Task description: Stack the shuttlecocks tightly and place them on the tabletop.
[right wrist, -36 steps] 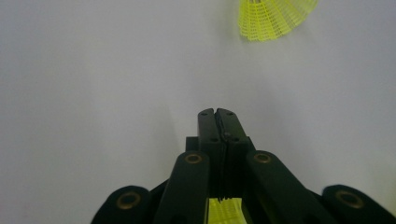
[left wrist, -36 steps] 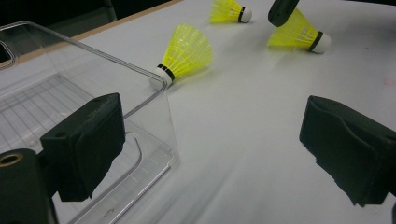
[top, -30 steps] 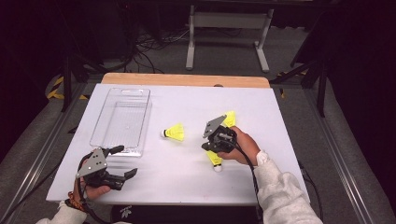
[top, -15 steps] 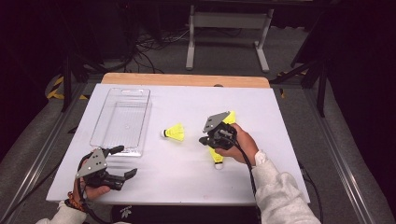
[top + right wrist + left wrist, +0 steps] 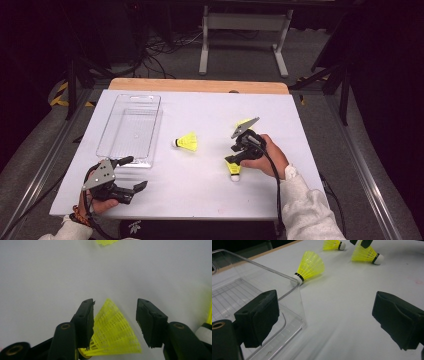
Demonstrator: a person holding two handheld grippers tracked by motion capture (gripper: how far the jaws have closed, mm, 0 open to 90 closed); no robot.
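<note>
From the high view, my right gripper (image 5: 239,156) stands over the nearest shuttlecock (image 5: 233,171), which lies on the white table (image 5: 200,195) with its white cork end toward me and its yellow skirt reaching under the jaws. Taking that shuttlecock as the mark: a middle shuttlecock (image 5: 187,142) lies well apart to its left, the clear tray (image 5: 107,150) farther left again, and a third shuttlecock (image 5: 244,122) just beyond it, half behind the gripper's plate. My left gripper (image 5: 131,175) rests near the tray's front corner, so the right hand is by far the nearer. Past the table are a dark floor, cables and a grey stand.

In the left gripper view, my left jaws stand wide with nothing between them; the tray's corner (image 5: 297,287) rises between them, and the marked shuttlecock (image 5: 367,253) lies far off with the other gripper's tips above it.

In the right gripper view, my jaws have just been opening and stand half apart astride the skirt (image 5: 112,332). Its long axis runs along the jaws, narrowing away; the left jaw looks close against the mesh, the right stands clear. I judge it not gripped.
</note>
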